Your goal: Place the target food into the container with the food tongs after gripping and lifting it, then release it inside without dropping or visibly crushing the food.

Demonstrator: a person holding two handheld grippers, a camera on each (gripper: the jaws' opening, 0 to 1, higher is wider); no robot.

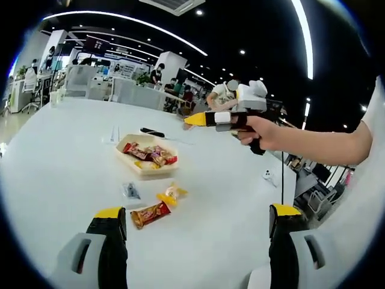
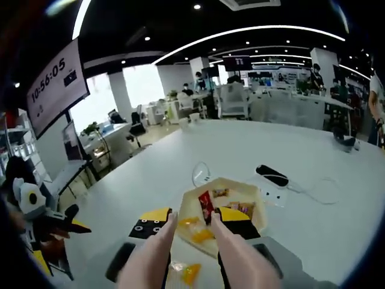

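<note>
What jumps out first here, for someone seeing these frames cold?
The tray of wrapped snacks stands mid-table in the left gripper view, with three loose packets just in front of it: a red-brown bar, a yellow candy and a small grey packet. Above it to the right, a hand holds the right gripper, yellow tips pointing left. In the right gripper view, pale tongs reach toward the tray.

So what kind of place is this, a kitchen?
Not a kitchen; most likely an open-plan office. Desks with people seated behind the white table, long ceiling light strips, and a wall clock screen.
</note>
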